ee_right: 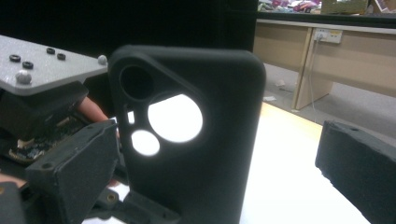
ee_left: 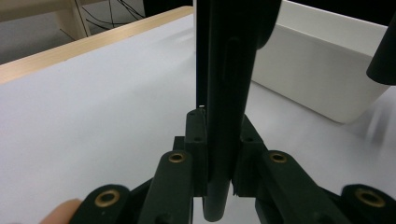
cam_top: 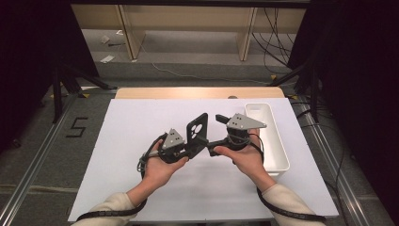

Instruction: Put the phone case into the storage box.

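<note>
Phone case, black with round camera cutouts, stands upright above the middle of the white worktop, clamped edge-on at its lower end in the left tongs. In the left gripper view the case rises straight up between the 2 pads, which press on both its faces. The right tongs stand wide around the case, 1 jaw on each side, neither pad touching it in the right gripper view, where the case blocks much of what lies behind. A white bin sits on the worktop just right of the right hand. The left hand cups its gripper from below. Beyond the worktop's wooden far edge the floor carries cables and scraps too small to make out.
</note>
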